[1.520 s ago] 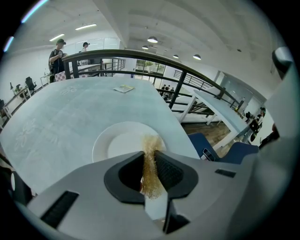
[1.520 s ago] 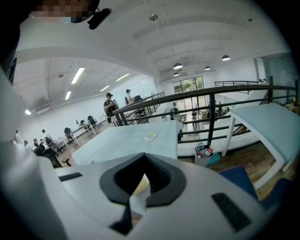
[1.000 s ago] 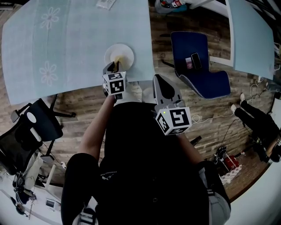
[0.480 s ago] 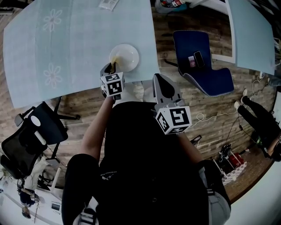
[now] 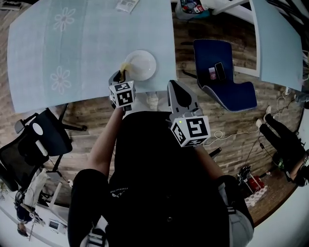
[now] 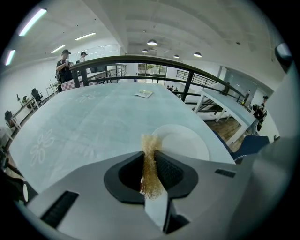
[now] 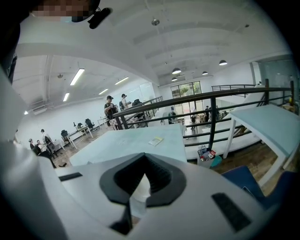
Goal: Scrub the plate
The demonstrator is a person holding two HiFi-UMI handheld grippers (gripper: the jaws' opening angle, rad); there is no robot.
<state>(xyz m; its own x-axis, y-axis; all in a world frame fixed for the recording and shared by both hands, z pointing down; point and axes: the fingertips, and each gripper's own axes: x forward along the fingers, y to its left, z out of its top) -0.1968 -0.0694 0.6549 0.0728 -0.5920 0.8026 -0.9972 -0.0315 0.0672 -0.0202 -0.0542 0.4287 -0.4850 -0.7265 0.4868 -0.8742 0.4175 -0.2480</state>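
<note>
A white round plate lies on the light blue table close to its near edge. My left gripper is shut on a golden wire scrubber. The scrubber's tuft sticks out past the jaws and sits at the plate's left rim. My right gripper is held back from the table, over the floor beside the table's near right corner. Its jaws are shut with nothing between them.
A blue chair carrying a phone stands right of the table. A black office chair is at the lower left. A small packet lies at the table's far side. A second table is at the right.
My left gripper has slid the scrubber from over the plate's near part to its left rim. The right gripper has stayed put.
</note>
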